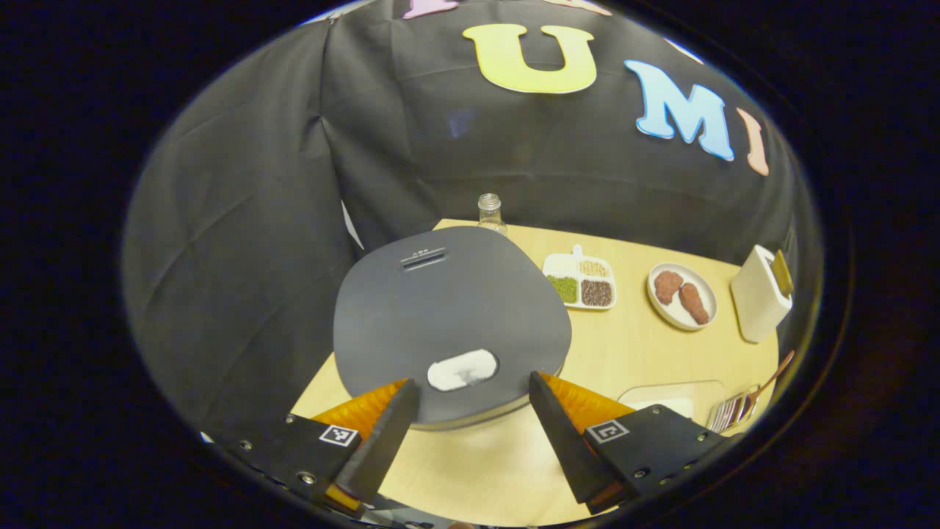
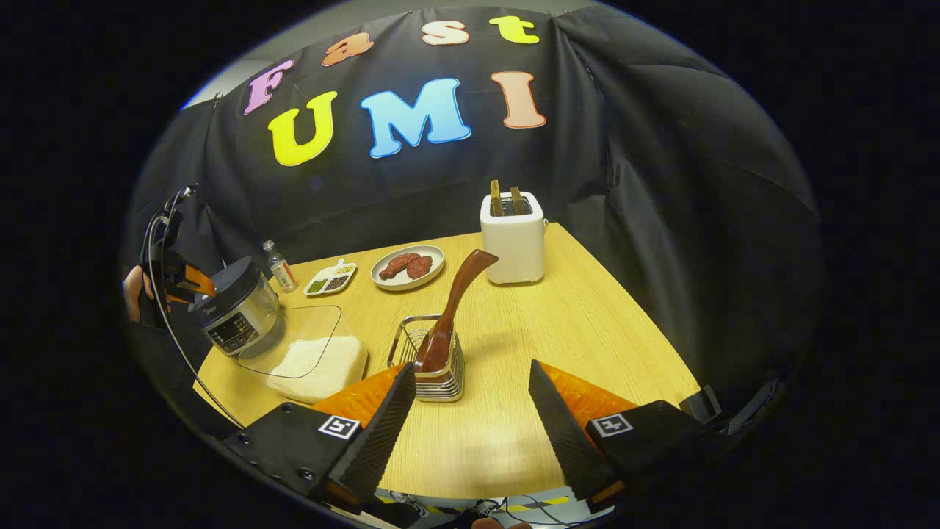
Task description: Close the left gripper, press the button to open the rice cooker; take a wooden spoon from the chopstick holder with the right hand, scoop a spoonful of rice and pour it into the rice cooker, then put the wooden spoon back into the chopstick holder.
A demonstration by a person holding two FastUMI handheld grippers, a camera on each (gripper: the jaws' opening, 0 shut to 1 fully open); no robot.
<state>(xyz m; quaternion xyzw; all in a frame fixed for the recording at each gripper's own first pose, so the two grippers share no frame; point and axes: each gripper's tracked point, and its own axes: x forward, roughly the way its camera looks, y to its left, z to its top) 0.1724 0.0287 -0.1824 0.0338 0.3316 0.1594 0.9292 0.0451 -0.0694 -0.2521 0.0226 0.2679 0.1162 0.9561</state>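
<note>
Wooden spoon (image 2: pixel 449 308) faces the wide-open, empty right gripper (image 2: pixel 470 426); left gripper (image 1: pixel 470 426), likewise, overlooks the cooker lid (image 1: pixel 448 316).

The rice cooker (image 2: pixel 239 312) sits at the left edge of the table (image 2: pixel 558 323), with its lid shut. The left gripper (image 1: pixel 470 426) hangs just above the lid's near edge. Right beside the cooker, a little nearer, is the box of rice (image 2: pixel 317 361). To the right of that box stands the chopstick holder (image 2: pixel 435 358), and the wooden spoon (image 2: pixel 454 308) stands in it, leaning to the right. Farther back sit a small bottle (image 2: pixel 279 269), then a tray of beans (image 2: pixel 330 278), then a plate of meat (image 2: pixel 407 267), going left to right. The toaster (image 2: pixel 514 236) stands at the far right, with bread in it.
</note>
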